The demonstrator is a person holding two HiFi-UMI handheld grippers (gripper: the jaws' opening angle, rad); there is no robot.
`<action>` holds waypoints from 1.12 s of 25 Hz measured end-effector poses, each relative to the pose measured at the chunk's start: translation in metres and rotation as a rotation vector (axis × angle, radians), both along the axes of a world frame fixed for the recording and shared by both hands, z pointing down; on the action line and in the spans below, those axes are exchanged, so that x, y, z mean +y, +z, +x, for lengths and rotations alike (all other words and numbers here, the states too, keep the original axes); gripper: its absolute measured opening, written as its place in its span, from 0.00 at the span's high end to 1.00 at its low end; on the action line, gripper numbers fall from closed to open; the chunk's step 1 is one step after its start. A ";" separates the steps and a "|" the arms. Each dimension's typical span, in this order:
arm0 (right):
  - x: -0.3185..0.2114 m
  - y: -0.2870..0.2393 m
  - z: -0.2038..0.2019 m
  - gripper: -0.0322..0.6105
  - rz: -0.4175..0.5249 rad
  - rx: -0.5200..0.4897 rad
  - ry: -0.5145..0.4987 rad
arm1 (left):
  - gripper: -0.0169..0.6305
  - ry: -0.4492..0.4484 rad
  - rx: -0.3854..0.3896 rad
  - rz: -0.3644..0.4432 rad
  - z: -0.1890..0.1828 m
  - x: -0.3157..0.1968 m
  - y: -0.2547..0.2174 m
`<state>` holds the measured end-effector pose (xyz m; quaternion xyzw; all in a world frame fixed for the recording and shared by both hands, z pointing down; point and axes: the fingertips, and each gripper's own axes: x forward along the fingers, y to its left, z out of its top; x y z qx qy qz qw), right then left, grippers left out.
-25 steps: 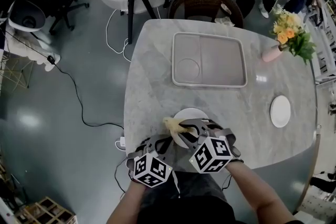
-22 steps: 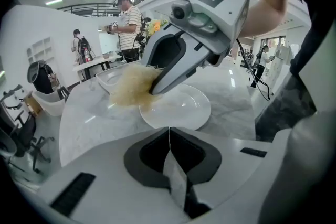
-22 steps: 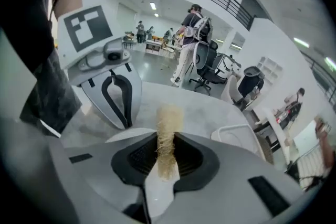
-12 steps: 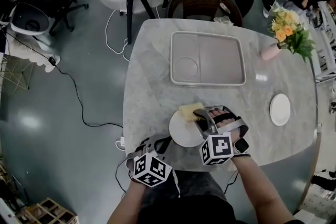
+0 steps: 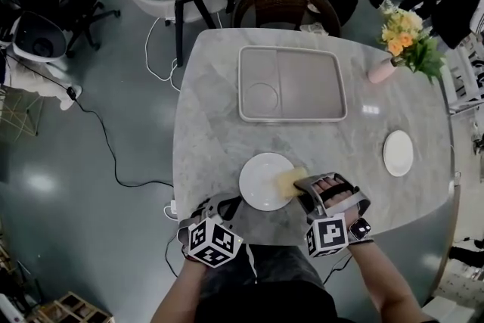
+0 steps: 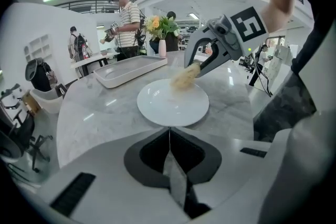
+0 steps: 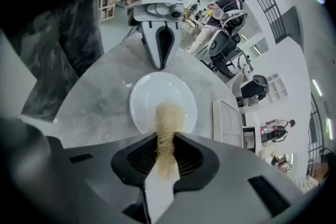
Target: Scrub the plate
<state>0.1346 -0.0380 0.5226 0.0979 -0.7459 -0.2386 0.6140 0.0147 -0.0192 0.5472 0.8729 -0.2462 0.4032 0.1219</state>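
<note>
**Scrubbing a plate that nothing pins down**

Pinches a yellow fibrous sponge (image 7: 167,120) in the right gripper (image 5: 302,184), pressing the free end onto the right part of the white plate (image 5: 257,181). Holds the left gripper (image 6: 169,140) pressed together on nothing, tip just beside the plate's near rim; cannot tell whether touching.

Finds the plate lying flat on the marble surface (image 5: 208,125), close to the near edge and well apart from the tray (image 5: 302,87).

Judged risks: with no clamp on the plate, may slide or spin it under a sideways stroke, perhaps toward that near edge. May also fold the soft sponge under pressure and bring hard jaws onto the glaze. Worth bracing the rim first.
</note>
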 end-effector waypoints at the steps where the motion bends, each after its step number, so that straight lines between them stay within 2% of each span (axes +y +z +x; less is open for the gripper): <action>1: 0.007 0.000 0.000 0.82 -0.007 0.008 -0.014 | 0.95 0.003 -0.002 0.001 0.000 -0.001 0.000; 7: 0.045 -0.002 -0.012 0.82 -0.068 -0.002 -0.069 | 0.95 0.014 -0.007 0.003 0.000 -0.002 0.000; 12: 0.063 -0.003 -0.039 0.82 -0.165 -0.120 -0.032 | 0.95 0.017 0.000 0.001 0.001 -0.001 -0.001; 17: 0.061 -0.006 -0.064 0.82 -0.283 -0.275 0.073 | 0.95 0.016 0.001 -0.002 0.000 0.001 0.000; 24: 0.047 -0.011 -0.093 0.82 -0.358 -0.370 0.099 | 0.95 0.010 0.004 -0.007 -0.004 0.000 0.002; 28: 0.029 -0.014 -0.111 0.82 -0.341 -0.391 0.090 | 0.95 -0.012 0.009 -0.010 -0.005 -0.001 0.001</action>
